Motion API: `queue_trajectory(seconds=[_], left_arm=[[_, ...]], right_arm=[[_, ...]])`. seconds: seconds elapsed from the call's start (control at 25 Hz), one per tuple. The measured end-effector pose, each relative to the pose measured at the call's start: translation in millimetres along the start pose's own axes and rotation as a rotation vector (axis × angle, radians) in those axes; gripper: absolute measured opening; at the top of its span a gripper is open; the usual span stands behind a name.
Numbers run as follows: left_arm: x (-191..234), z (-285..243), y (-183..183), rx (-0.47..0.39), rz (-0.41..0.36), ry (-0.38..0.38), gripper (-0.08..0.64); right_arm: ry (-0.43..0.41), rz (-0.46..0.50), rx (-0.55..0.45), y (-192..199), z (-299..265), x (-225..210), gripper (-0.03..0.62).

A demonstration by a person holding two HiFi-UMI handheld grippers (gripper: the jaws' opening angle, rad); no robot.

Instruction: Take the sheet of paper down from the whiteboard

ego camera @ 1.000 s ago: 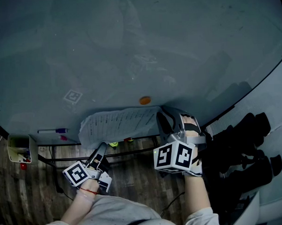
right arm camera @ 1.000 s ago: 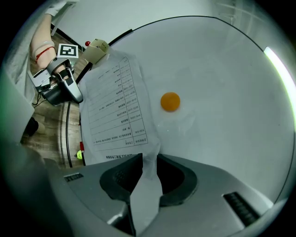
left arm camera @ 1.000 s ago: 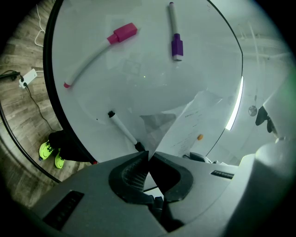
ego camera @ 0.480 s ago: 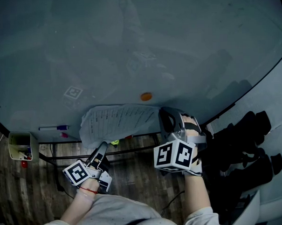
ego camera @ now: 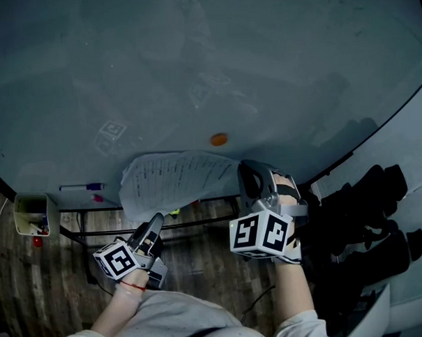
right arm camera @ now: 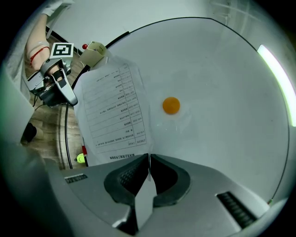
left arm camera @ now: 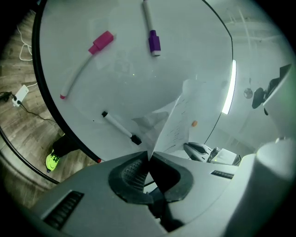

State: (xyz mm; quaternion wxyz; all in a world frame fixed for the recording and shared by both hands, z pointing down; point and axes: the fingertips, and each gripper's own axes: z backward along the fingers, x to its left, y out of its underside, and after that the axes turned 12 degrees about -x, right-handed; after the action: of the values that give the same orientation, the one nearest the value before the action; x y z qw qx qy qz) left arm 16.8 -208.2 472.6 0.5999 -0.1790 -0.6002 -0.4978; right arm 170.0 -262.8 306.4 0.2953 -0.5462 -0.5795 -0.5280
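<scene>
The whiteboard (ego camera: 192, 60) filled most of what you saw, with dark wood floor (ego camera: 49, 290) below its lower edge and a small tub (ego camera: 31, 215) of odds and ends off to the left. The paper (ego camera: 176, 180) lay across the bottom of the board, printed side towards you. Its surface was bowed rather than flat. An orange magnet (ego camera: 219, 139) sat on the board just above and to the right of the paper, clear of its edge.

Your left gripper (left arm camera: 149, 155) was fully closed, its jaws pinching the paper's lower left corner, and from there the paper rose away at an angle and cast a shadow on the board. Your right gripper (right arm camera: 149, 157) had just been closing its jaws. They stood almost together with the paper's right edge caught between the pads, a strip of it showing through behind them.

Three markers (left arm camera: 121, 128) lay on the board left of the paper, one pink-capped, one purple-capped and one black.
</scene>
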Motion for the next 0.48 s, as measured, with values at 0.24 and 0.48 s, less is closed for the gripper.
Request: queue_trajectory(seconds=[0.24,0.48], left_arm=[[-5.7,1.5,2.0,0.015,-0.053,0.006,0.014],[-2.6,3.5,4.9,0.040,-0.048,-0.001,0.014]], right_arm=[[0.023,-0.021,-0.016,-0.9,5.3,1.1,0.029],[0.032,-0.044,-0.011,-1.4,6.3,4.8,0.029]])
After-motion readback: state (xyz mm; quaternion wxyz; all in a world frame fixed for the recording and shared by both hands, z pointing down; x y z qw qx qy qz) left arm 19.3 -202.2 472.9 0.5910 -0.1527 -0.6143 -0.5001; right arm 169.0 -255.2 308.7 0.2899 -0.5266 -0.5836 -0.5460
